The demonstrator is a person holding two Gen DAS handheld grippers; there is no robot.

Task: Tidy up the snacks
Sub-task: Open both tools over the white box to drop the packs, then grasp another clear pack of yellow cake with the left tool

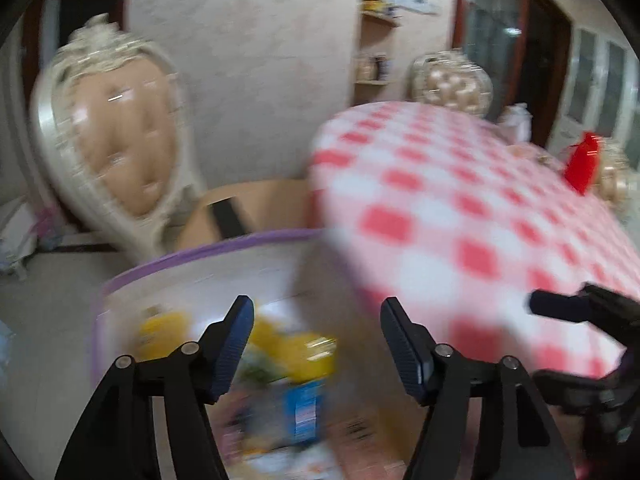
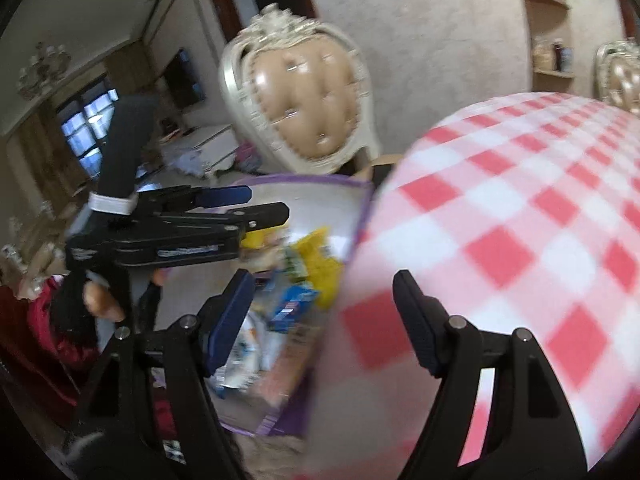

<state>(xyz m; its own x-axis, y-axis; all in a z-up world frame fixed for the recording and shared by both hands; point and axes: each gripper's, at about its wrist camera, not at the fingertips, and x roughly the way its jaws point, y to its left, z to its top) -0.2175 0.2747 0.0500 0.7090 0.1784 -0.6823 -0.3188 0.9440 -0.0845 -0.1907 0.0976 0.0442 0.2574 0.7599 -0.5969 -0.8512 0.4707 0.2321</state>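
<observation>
Hovering tongs: left tongs [image 1: 316, 344] and right tongs [image 2: 324, 320] both gape, holding nothing.
Snacks: blurred packets [image 2: 296, 272] lie inside the purple-rimmed bin [image 1: 200, 252].
Obstruction: checkered surface [image 1: 460, 208] overlaps the bin's right side.
Behind: tufted chair [image 2: 304, 100].

Black left claw [image 1: 316, 344] with blue pads; dark red sleeve [image 2: 36, 332].

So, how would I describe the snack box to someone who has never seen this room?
Find the round table with the red-and-white checked cloth. Beside its edge, lower down, stands the box. It alone has a purple rim, white walls and snack packets inside.
</observation>
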